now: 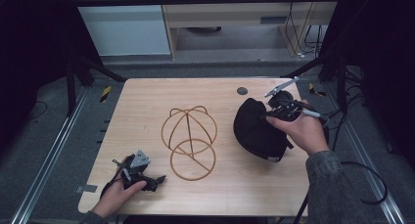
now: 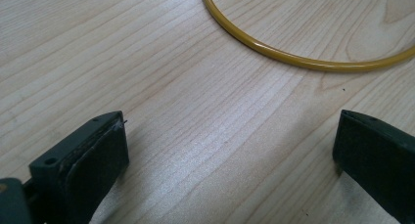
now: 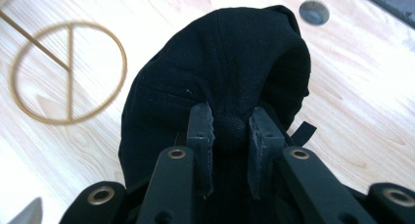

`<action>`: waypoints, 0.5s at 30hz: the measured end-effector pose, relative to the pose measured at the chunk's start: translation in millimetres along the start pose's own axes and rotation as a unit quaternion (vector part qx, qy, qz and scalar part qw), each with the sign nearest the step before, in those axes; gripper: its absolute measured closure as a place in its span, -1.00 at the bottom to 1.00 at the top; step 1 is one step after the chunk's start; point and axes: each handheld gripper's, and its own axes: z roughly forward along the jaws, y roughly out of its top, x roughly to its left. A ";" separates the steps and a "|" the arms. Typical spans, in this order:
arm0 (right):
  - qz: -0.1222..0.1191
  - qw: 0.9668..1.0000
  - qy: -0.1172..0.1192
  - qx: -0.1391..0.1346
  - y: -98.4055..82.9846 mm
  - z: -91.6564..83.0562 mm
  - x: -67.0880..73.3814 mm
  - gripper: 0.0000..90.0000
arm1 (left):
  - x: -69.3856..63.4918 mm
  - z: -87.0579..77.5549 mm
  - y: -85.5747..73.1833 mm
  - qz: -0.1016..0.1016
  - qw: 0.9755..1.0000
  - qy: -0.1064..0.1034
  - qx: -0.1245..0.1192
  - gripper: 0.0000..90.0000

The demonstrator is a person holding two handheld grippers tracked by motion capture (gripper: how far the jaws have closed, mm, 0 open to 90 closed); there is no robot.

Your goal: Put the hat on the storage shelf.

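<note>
A black cap [image 1: 257, 128] lies at the right of the wooden table [image 1: 147, 101]. My right gripper [image 1: 271, 111] is shut on it. In the right gripper view the pads pinch the cap's round top button [image 3: 231, 131], and the cap [image 3: 220, 62] bulges beyond my right gripper [image 3: 231, 111]. A gold wire cap frame [image 1: 188, 128] stands mid-table, seen also as the wire frame [image 3: 70, 77] farther left. My left gripper [image 1: 157, 181] rests near the front left edge. Its jaws stand wide open over bare wood, my left gripper [image 2: 230, 136] short of the frame's base ring [image 2: 293, 57].
A grey round plug [image 1: 242, 91] sits in the table near its far edge, also visible as the plug [image 3: 313, 11]. Black frame struts and cables flank the table on both sides. Bare wood lies between the left gripper and the wire frame.
</note>
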 end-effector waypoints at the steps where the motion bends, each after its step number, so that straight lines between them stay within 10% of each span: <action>1: 0.004 1.000 0.001 -0.007 0.6 -3.5 -0.3 0.67 | -0.1 0.0 0.1 0.000 1.000 0.000 0.000 -1.00; 15: 0.006 0.997 0.017 -0.075 6.0 -47.3 7.4 0.67 | -0.1 0.0 0.1 0.000 1.000 0.000 0.000 -1.00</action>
